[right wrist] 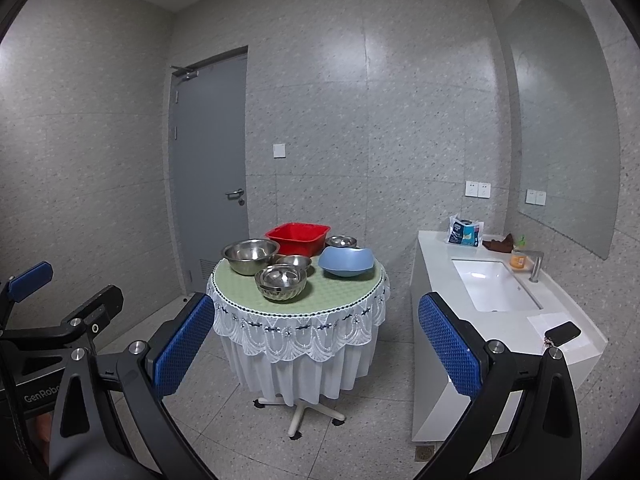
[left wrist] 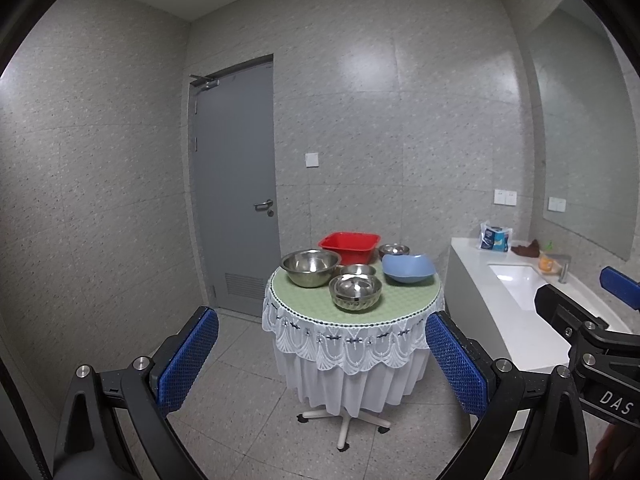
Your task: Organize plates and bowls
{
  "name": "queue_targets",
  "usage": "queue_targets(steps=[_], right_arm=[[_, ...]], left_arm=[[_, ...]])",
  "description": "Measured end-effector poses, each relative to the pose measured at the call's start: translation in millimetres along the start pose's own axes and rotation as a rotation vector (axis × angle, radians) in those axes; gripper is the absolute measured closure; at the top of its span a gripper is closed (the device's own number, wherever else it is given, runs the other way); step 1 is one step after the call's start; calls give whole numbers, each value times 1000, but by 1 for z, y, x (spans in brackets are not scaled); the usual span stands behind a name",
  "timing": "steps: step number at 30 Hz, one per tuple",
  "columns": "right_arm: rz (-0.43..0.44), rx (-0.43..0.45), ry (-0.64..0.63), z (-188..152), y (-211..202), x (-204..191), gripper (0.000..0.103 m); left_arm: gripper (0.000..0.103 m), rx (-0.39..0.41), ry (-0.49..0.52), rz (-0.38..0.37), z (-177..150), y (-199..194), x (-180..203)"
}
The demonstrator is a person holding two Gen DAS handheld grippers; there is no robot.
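Observation:
A small round table (left wrist: 404, 304) (right wrist: 352, 292) with a green top and white lace cloth stands some way ahead. On it sit a large steel bowl (left wrist: 311, 266) (right wrist: 251, 255), a stack of nested steel bowls (left wrist: 355, 292) (right wrist: 281, 282), a small steel bowl (left wrist: 358, 269) (right wrist: 294, 261), another small steel bowl (left wrist: 394, 249) (right wrist: 341, 241), a blue bowl (left wrist: 408, 268) (right wrist: 346, 261) and a red tub (left wrist: 349, 246) (right wrist: 298, 237). My left gripper (left wrist: 322, 354) and right gripper (right wrist: 316, 340) are both open, empty and well short of the table.
A white counter (left wrist: 500, 320) (right wrist: 440, 280) with a sink (right wrist: 494, 285) stands right of the table, with a faucet (right wrist: 535, 266), an orange cup (right wrist: 518, 261), a tissue pack (right wrist: 465, 232) and a phone (right wrist: 562, 332). A grey door (left wrist: 236, 184) is behind left.

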State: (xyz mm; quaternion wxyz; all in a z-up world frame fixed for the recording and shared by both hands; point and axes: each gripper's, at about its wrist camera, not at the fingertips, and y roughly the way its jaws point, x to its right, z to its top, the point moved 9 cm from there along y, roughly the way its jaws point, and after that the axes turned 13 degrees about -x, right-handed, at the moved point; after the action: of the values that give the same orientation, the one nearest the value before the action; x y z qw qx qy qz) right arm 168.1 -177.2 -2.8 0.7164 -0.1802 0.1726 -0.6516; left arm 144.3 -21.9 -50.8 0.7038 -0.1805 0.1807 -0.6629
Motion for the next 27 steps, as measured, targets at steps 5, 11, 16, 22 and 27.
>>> queue_targets(steps=[5,11,16,22,27], right_arm=[[6,-6,2,-1,2,3,0],[11,-15,3,-4,3,4,0],[14,-25,8,-7,3,7,0],[16,-46,11,-7,14,7,0],[14,-63,16,-5,31,6,0]], left_arm=[[1,-6,3,1,-1,1,1],[1,-12,5,5,-1,0,1],[1,-23,9,4,-3,3,2],[1,-52,8,1,1,12,2],[1,-78,8,-4,7,33,-1]])
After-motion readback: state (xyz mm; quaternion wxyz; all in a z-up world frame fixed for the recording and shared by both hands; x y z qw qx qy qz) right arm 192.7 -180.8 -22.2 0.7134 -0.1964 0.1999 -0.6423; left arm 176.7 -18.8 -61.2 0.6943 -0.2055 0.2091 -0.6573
